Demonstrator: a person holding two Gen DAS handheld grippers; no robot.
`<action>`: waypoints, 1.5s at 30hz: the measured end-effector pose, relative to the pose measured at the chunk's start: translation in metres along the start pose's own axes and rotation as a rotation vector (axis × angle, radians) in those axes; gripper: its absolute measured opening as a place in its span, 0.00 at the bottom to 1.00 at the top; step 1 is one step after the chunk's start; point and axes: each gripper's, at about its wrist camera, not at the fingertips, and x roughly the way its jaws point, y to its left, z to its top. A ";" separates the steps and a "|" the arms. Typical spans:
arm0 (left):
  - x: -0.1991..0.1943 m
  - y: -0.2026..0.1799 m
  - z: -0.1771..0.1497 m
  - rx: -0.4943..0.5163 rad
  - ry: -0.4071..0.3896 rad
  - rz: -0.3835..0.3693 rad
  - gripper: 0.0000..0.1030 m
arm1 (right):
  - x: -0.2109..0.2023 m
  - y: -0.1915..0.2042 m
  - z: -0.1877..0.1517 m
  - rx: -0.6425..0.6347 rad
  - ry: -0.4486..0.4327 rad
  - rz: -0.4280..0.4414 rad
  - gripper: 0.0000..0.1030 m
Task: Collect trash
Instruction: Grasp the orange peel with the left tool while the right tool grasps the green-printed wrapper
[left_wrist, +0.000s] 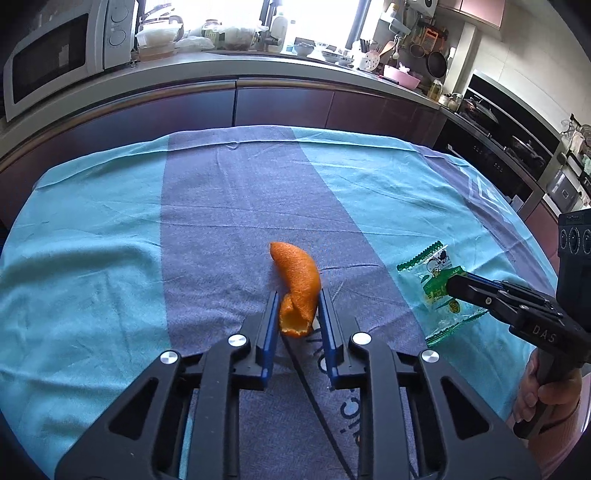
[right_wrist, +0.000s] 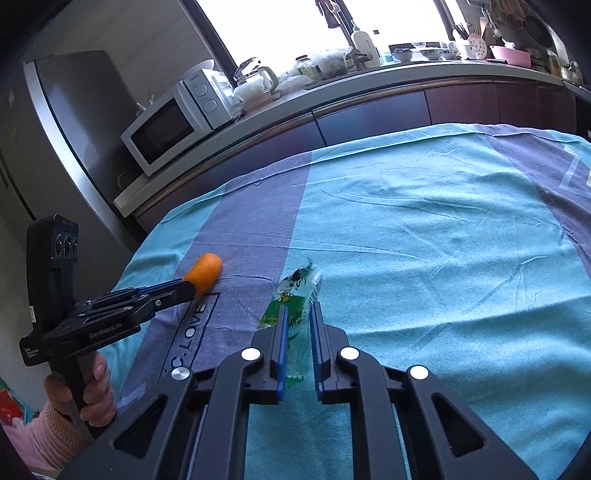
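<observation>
An orange peel (left_wrist: 298, 284) lies curled on the blue and teal tablecloth (left_wrist: 110, 240), its near end pinched between the blue pads of my left gripper (left_wrist: 298, 301). From the right wrist view the same peel (right_wrist: 205, 273) sticks out past the left gripper's tips (right_wrist: 186, 288). A clear green snack wrapper (right_wrist: 295, 295) stands crumpled between the pads of my right gripper (right_wrist: 299, 314), which is shut on it. In the left wrist view that wrapper (left_wrist: 432, 273) lies to the right, with the right gripper's tips (left_wrist: 452, 286) on it.
The cloth covers a table (right_wrist: 443, 229) with printed lettering (right_wrist: 188, 332) near its front. A dark-fronted counter (left_wrist: 258, 96) runs behind it, with a microwave (left_wrist: 51, 55), bowls and bottles. A grey fridge (right_wrist: 74, 122) stands at the left. A person's hands (right_wrist: 96, 391) hold both handles.
</observation>
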 end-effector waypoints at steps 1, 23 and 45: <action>-0.002 0.000 -0.002 0.002 -0.003 0.003 0.20 | 0.000 0.001 0.000 -0.004 -0.002 0.002 0.06; -0.085 0.032 -0.040 -0.007 -0.091 0.049 0.16 | -0.006 0.051 0.005 -0.050 -0.045 0.111 0.04; -0.138 0.073 -0.073 -0.073 -0.139 0.154 0.15 | 0.018 0.114 0.000 -0.132 0.013 0.258 0.04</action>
